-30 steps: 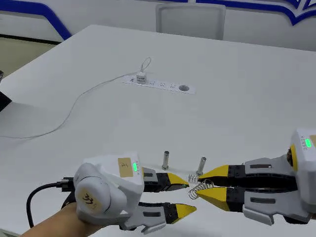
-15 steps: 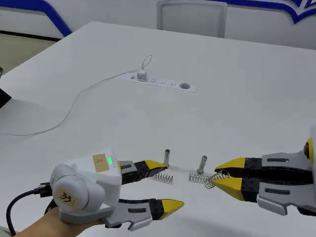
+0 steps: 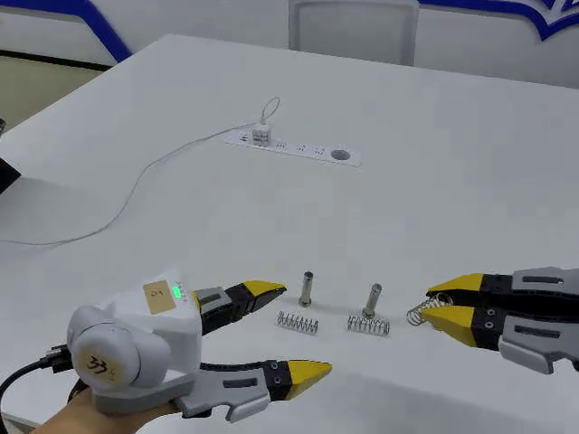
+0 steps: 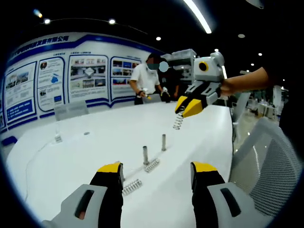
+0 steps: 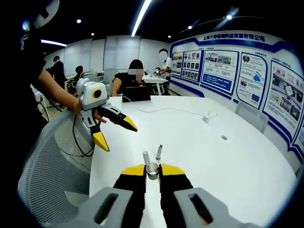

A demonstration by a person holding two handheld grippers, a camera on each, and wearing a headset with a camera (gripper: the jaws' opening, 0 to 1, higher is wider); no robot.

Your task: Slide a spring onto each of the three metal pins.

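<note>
Lower right: right gripper (image 3: 432, 303) clamped on a spring (image 3: 418, 313), raised off the table (image 3: 452, 181) | lower left: left gripper (image 3: 304, 328) jaws spread wide, nothing in them | lower centre: left-hand pin (image 3: 307, 287) and right-hand pin (image 3: 373, 299) upright, loose spring (image 3: 298, 322) and second loose spring (image 3: 368, 325) lying at their feet

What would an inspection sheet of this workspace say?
Surface: white table, mostly bare.
Job's things: left pin and right pin upright, bare; left spring and right spring lie beside them; held spring in the right gripper.
Clutter: power strip with a plug.
Grippers: left gripper open, holding nothing; right gripper shut on the held spring.
Cables: white cable runs from the strip; black cable on the left gripper.
Surroundings: chair at the far edge; posters; people behind.
</note>
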